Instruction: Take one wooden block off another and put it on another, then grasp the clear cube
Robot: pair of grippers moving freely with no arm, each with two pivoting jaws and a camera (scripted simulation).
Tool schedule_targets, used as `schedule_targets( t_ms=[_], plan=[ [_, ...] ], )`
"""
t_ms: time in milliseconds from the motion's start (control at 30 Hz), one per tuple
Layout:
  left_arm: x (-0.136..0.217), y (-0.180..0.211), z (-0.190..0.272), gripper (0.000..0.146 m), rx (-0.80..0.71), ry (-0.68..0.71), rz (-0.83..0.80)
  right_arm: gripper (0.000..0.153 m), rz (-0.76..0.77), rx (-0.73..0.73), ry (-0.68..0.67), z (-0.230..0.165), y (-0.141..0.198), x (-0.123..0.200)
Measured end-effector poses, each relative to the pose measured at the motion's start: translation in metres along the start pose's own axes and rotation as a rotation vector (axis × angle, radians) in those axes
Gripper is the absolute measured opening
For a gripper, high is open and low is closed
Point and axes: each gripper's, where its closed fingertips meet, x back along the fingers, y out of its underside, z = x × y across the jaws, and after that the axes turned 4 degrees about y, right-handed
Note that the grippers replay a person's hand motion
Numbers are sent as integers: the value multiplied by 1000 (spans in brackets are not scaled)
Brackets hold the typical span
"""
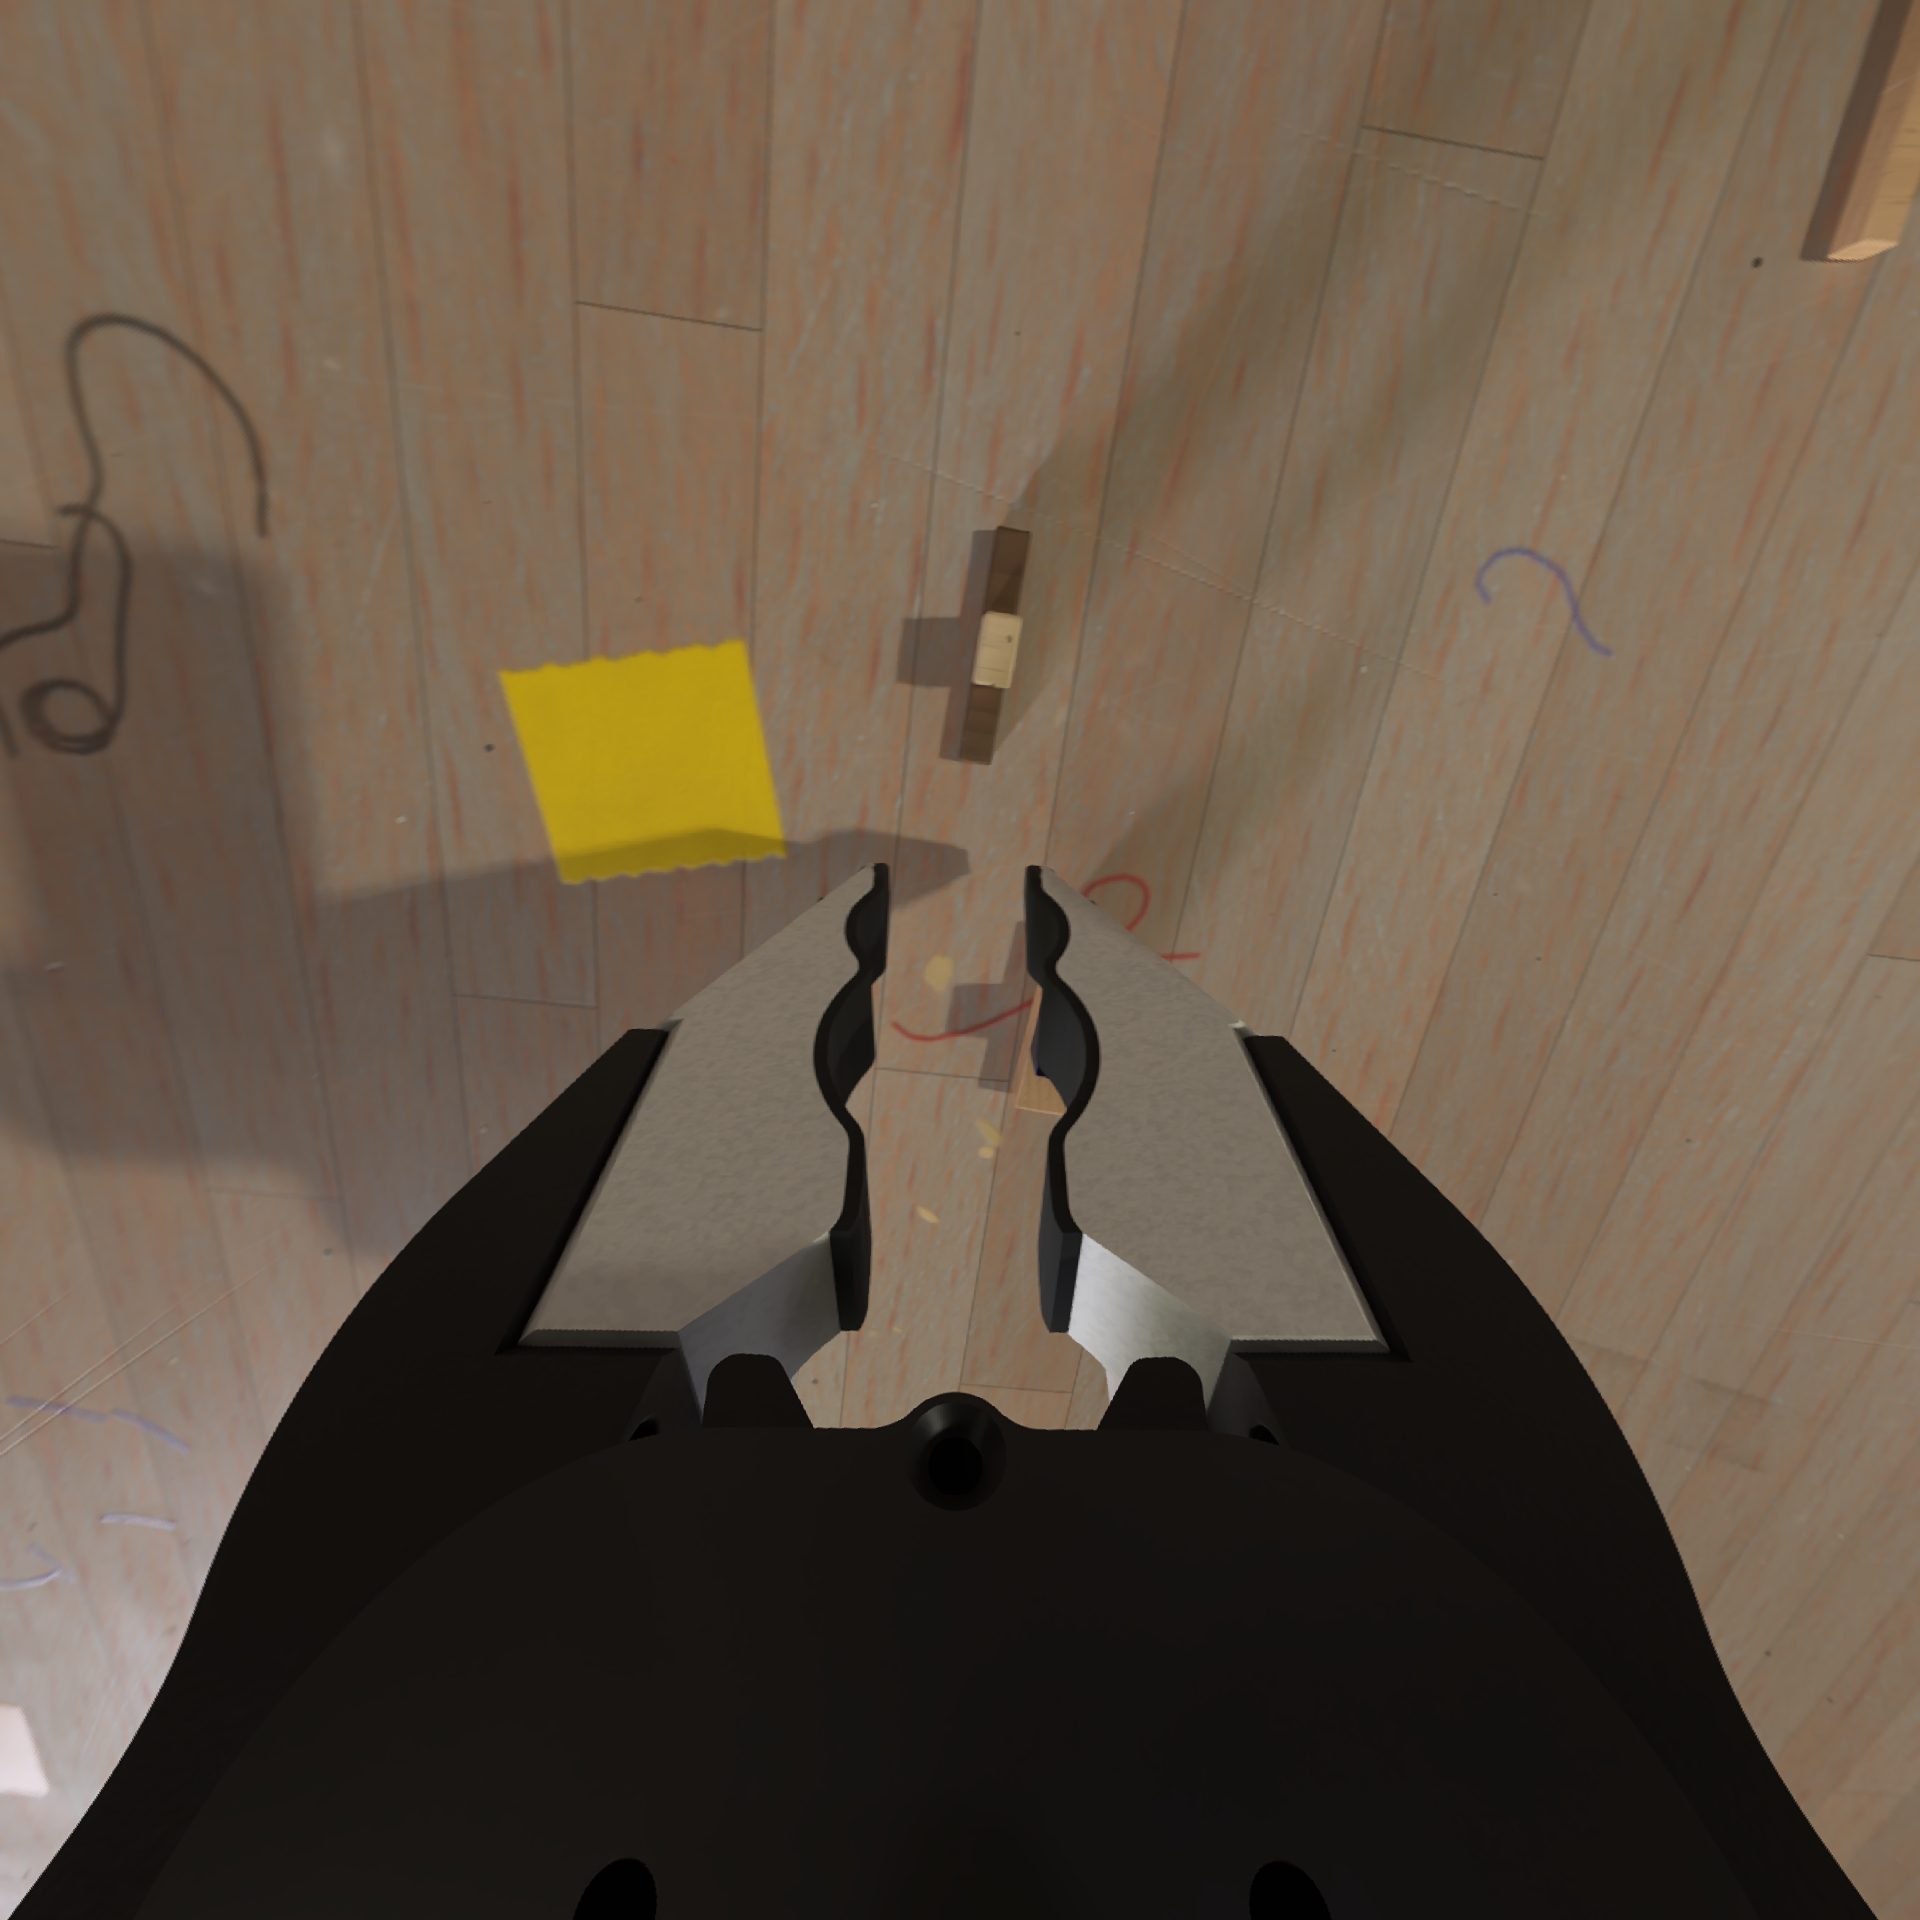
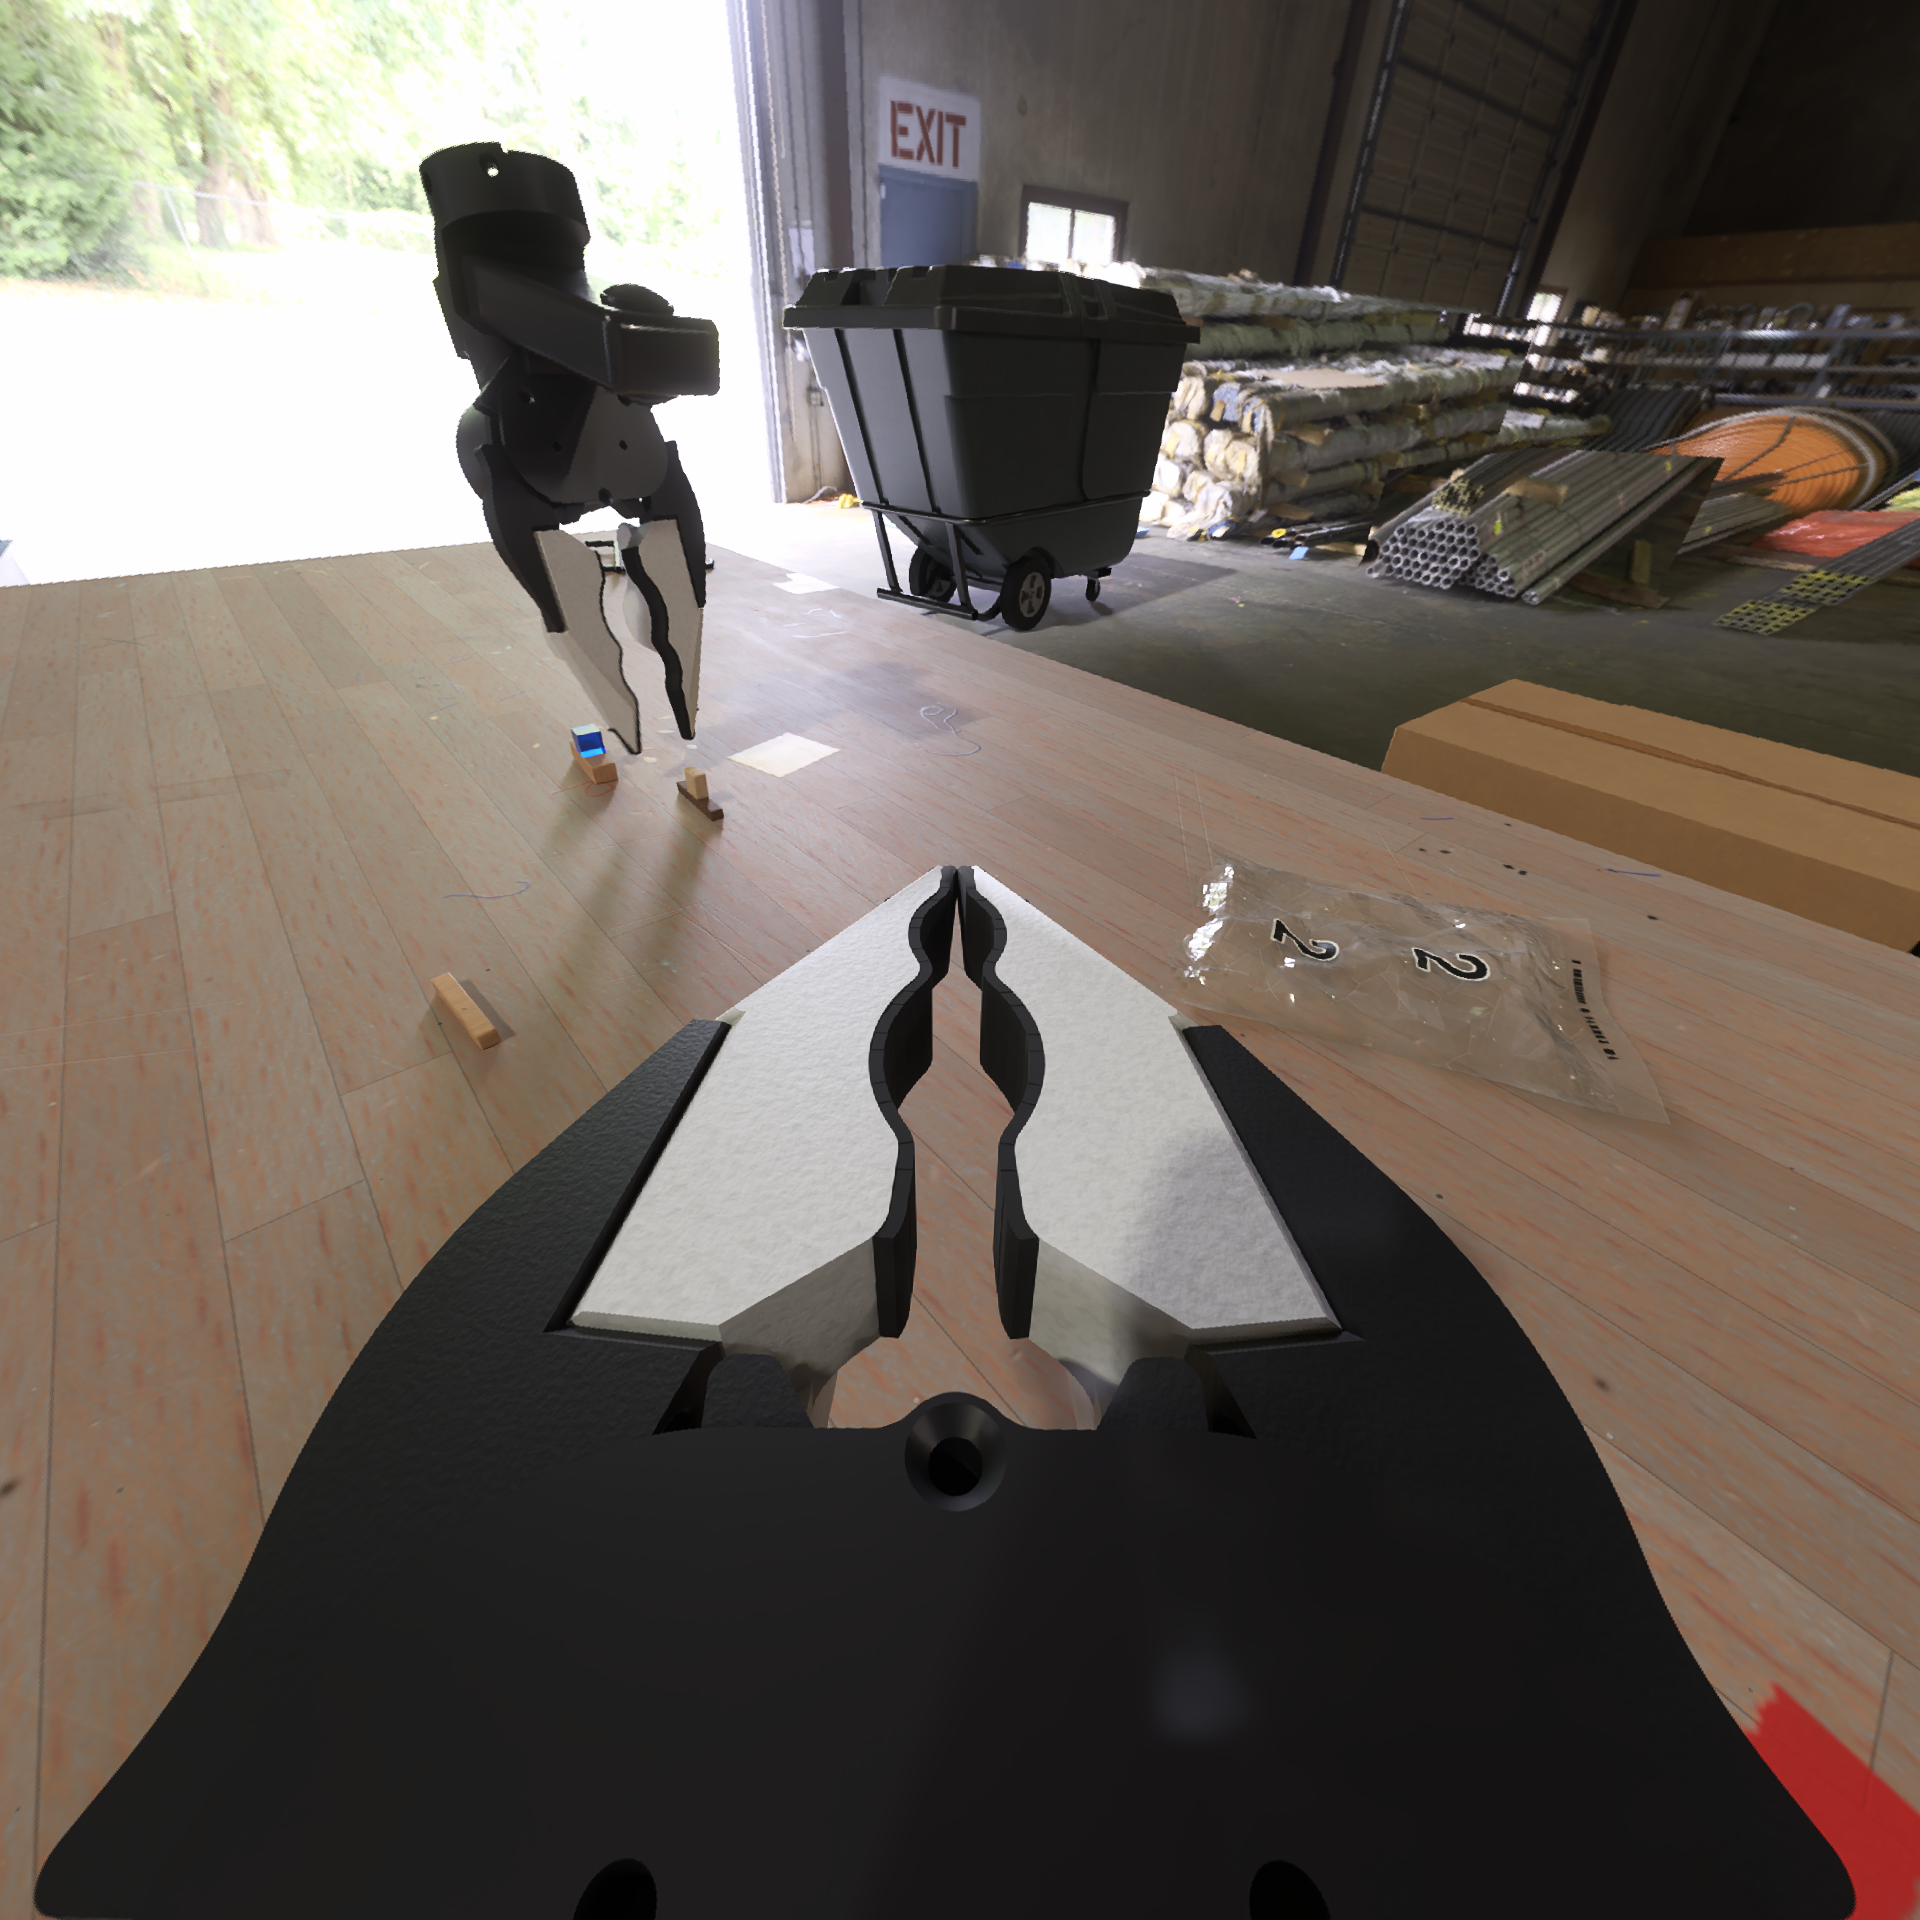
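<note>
My left gripper is open and empty, and hangs above the wooden table, pointing down; it also shows in the right wrist view. Below and ahead of it, a small light block sits across a dark wooden block; the right wrist view shows the pair too. The clear bluish cube rests on a light block; in the left wrist view that block is mostly hidden behind my right finger. Another light block lies alone. My right gripper is shut and empty, low over the table.
A yellow paper square lies left of the stacked blocks. A clear plastic bag and a cardboard box lie at the right of the table. A long light block lies at the far right. Pen scribbles mark the tabletop.
</note>
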Motion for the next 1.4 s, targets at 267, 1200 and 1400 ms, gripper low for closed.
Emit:
schedule_targets(
  t_ms=[267, 1200, 1400],
  plan=[
    [-13, -9, 7, 38, -66, 24, 13, 0, -15, -8, 5, 5, 3, -1],
    [-20, -33, 6, 29, -155, 62, 87, 0, -64, 9, 6, 9, 14, -2],
    [-17, -38, 5, 6, -137, 48, 92, 0, -63, 12, 10, 10, 13, -1]
  ],
)
